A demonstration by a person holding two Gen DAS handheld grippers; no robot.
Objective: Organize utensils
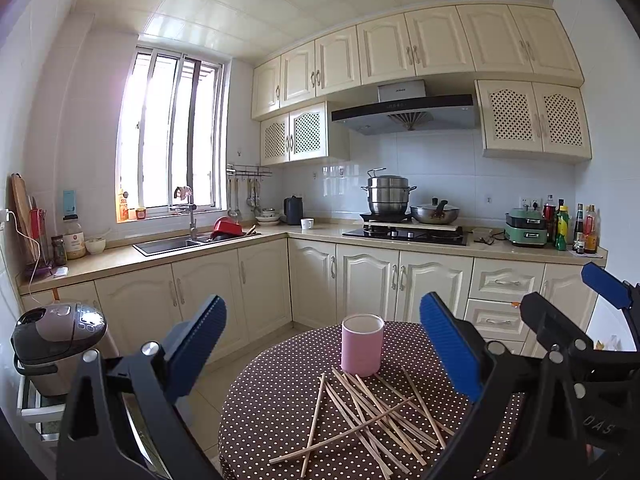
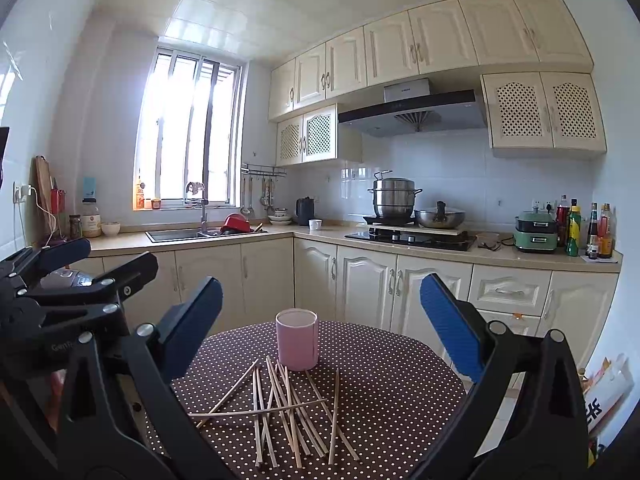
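While both tools hang back above the near edge of the round bench (image 2: 400, 368) with its brown, white-dotted cloth, nothing is held: the left gripper (image 1: 324, 356) has its blue-padded fingers (image 1: 196, 344) spread wide, and the right gripper (image 2: 320, 328) shows the same wide gap. That open, raised stance suits a start, I judge, since it leaves the whole pile in sight for choosing a first stick.

Loose on the cloth lies a scatter of thin pale wooden chopsticks (image 2: 288, 412), crossed over one another like spilled straws, so none can simply be scooped as a bundle. Just behind them stands a pink cylindrical holder (image 2: 297, 338), upright and open-mouthed, apparently empty, the likely place for them.

From either wrist view the chopsticks sit low between the fingers, ahead of the tips and well clear of them, with no pad touching wood. One long stick lying across the heap looks easiest to reach.
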